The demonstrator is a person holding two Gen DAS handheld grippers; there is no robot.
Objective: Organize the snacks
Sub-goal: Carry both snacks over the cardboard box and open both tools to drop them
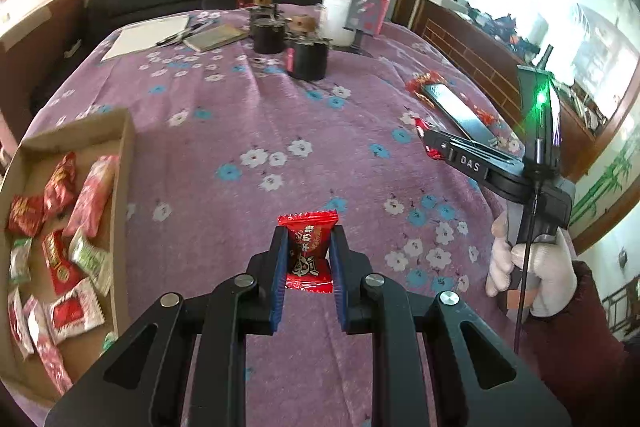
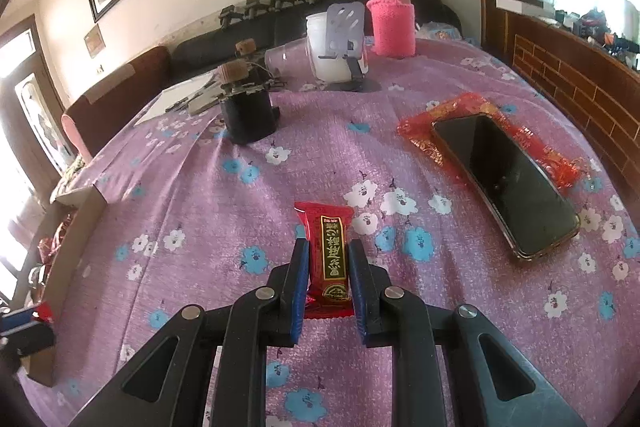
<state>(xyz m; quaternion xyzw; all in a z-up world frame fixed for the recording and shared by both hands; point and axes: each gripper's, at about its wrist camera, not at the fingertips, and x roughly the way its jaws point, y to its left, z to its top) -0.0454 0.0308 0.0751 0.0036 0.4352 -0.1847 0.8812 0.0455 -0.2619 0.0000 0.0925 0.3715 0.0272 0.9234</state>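
Note:
My left gripper (image 1: 309,235) is shut on a red candy packet (image 1: 310,259), held upright above the purple flowered cloth. To its left lies a cardboard box (image 1: 124,187) with several red, pink and green snack packets (image 1: 76,227) inside. My right gripper (image 2: 328,245) is shut on a red snack bar with a black label (image 2: 330,263). In the left wrist view the right gripper (image 1: 427,142) shows at the right, held by a white-gloved hand (image 1: 532,267). In the right wrist view the box (image 2: 86,223) is at the far left, with the left gripper's blue pad (image 2: 20,317) beside it.
A phone (image 2: 504,183) lies on a red wrapper (image 2: 420,131) at the right. At the back stand black holders with cork tops (image 2: 248,119), a white jar (image 2: 324,55), a pink-sleeved bottle (image 2: 392,23), and paper with pens (image 1: 148,35). A wooden ledge (image 2: 572,95) borders the right.

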